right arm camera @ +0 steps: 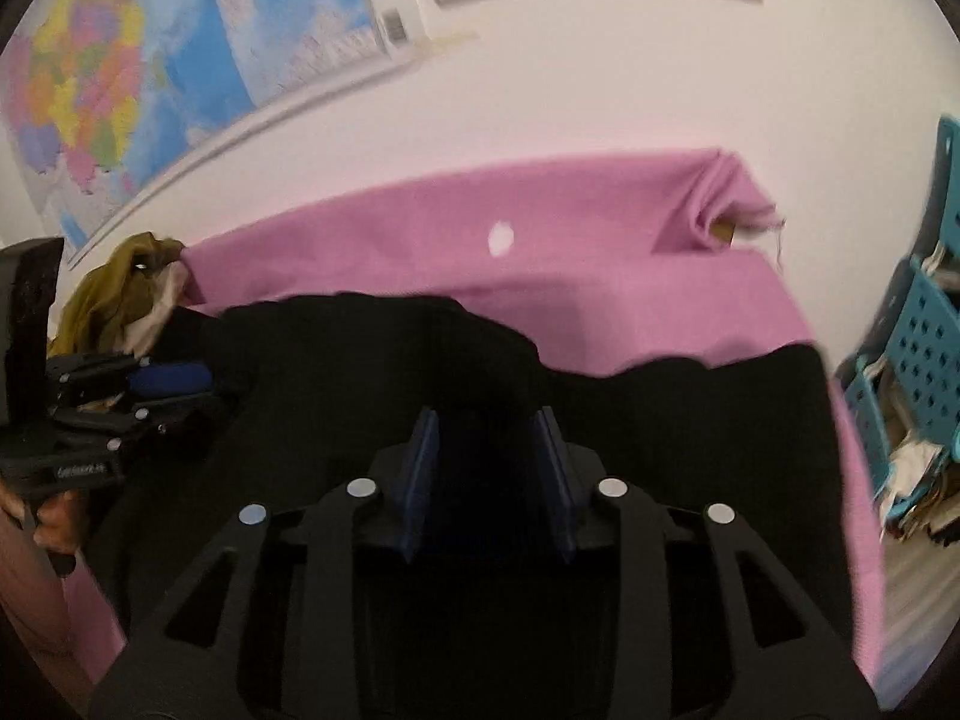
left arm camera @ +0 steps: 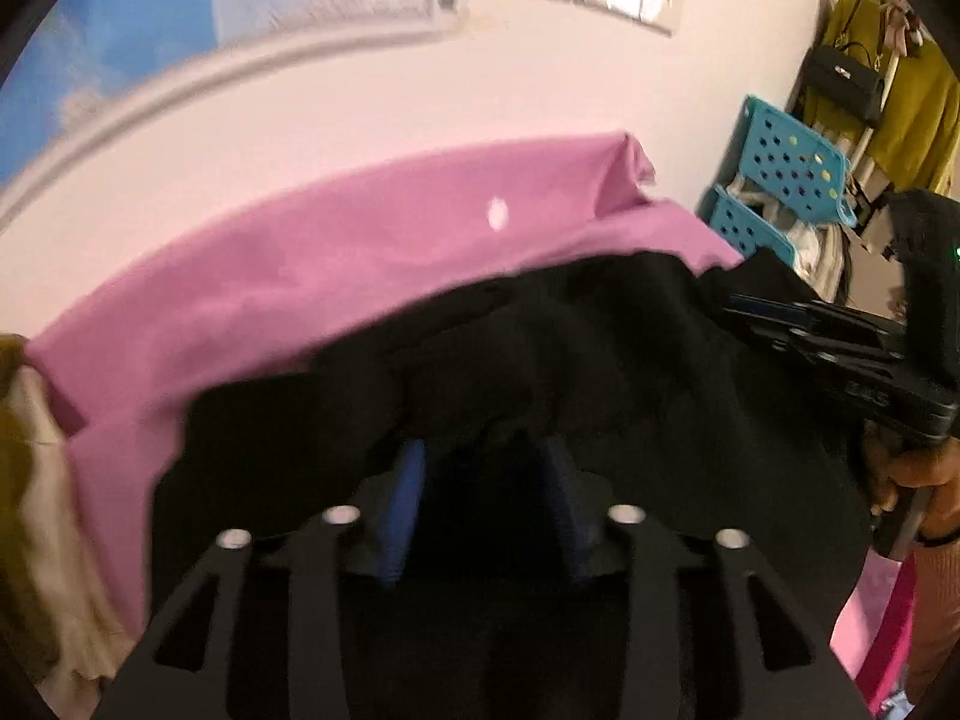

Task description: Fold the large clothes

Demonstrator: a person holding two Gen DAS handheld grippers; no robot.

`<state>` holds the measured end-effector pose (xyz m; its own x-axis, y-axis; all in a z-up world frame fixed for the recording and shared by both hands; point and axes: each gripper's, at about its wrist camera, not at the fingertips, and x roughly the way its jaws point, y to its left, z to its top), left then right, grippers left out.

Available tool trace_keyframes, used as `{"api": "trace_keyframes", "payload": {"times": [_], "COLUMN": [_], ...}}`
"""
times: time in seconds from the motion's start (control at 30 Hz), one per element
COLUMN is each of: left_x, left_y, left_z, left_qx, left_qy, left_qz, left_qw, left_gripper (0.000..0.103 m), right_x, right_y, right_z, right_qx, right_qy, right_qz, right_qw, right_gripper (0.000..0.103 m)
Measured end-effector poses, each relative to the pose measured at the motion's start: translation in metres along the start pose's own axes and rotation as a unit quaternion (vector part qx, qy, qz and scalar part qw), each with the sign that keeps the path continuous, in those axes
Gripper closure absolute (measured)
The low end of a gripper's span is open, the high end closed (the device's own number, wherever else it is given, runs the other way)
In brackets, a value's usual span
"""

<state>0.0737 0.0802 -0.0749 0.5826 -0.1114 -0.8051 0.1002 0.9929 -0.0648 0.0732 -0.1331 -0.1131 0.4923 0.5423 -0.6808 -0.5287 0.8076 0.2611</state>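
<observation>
Evidently both grippers, left (left arm camera: 480,456) and right (right arm camera: 487,420), are lifting the black garment (left arm camera: 600,330) (fingers spread, cloth between, grip unclear) for folding.

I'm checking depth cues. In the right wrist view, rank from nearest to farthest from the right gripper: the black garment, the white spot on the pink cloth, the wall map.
1. black garment: directly at the right gripper, spread beneath and around it.
2. white spot: ahead, mid pink cloth.
3. wall map: upper left, on the wall behind the cloth.
</observation>
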Motion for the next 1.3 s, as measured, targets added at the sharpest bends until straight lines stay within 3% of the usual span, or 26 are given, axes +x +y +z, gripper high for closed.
{"api": "trace_keyframes", "payload": {"times": [0.13, 0.23, 0.37, 0.43, 0.53, 0.67, 0.8, 0.9, 1.07, 1.17, 1.3], "left_x": [-0.036, -0.057, -0.063, -0.045, -0.020, -0.030, -0.056, -0.068, -0.079, -0.083, -0.074], "left_y": [0.013, 0.016, -0.004, -0.015, -0.011, -0.006, -0.006, -0.009, -0.004, 0.001, 0.015], "left_z": [-0.013, -0.028, -0.057, -0.066, -0.071, -0.068, -0.075, -0.083, -0.089, -0.093, -0.100], "left_qx": [-0.007, -0.015, 0.015, 0.037, 0.033, 0.013, 0.003, 0.005, -0.008, -0.014, -0.031], "left_qy": [-0.042, -0.056, -0.050, -0.023, 0.003, -0.010, -0.039, -0.054, -0.062, -0.064, -0.049], "left_qz": [0.011, -0.001, -0.042, -0.027, 0.011, 0.007, 0.016, 0.031, 0.033, 0.041, 0.050], "left_qw": [0.9990, 0.9983, 0.9978, 0.9987, 0.9994, 0.9998, 0.9991, 0.9980, 0.9975, 0.9970, 0.9970], "left_gripper": [0.042, 0.041, 0.037, 0.037, 0.038, 0.038, 0.038, 0.036, 0.033, 0.032, 0.030], "right_x": [-0.041, -0.045, -0.009, 0.009, 0.011, -0.012, -0.045, -0.054, -0.059, -0.059, -0.032], "right_y": [0.023, 0.050, 0.063, 0.055, 0.044, 0.053, 0.065, 0.072, 0.063, 0.048, 0.020], "right_z": [-0.015, -0.035, -0.056, -0.059, -0.055, -0.056, -0.060, -0.064, -0.068, -0.069, -0.076], "right_qx": [-0.040, -0.087, -0.133, -0.121, -0.079, -0.078, -0.081, -0.086, -0.070, -0.057, -0.028], "right_qy": [-0.035, -0.016, 0.037, 0.042, 0.036, 0.007, -0.029, -0.031, -0.031, -0.036, 0.007], "right_qz": [0.056, 0.089, 0.048, 0.032, 0.042, 0.042, 0.074, 0.091, 0.079, 0.048, 0.006], "right_qw": [0.997, 0.992, 0.989, 0.991, 0.995, 0.996, 0.994, 0.992, 0.994, 0.997, 1.000], "right_gripper": [0.069, 0.066, 0.069, 0.070, 0.072, 0.064, 0.057, 0.055, 0.053, 0.053, 0.057]}}
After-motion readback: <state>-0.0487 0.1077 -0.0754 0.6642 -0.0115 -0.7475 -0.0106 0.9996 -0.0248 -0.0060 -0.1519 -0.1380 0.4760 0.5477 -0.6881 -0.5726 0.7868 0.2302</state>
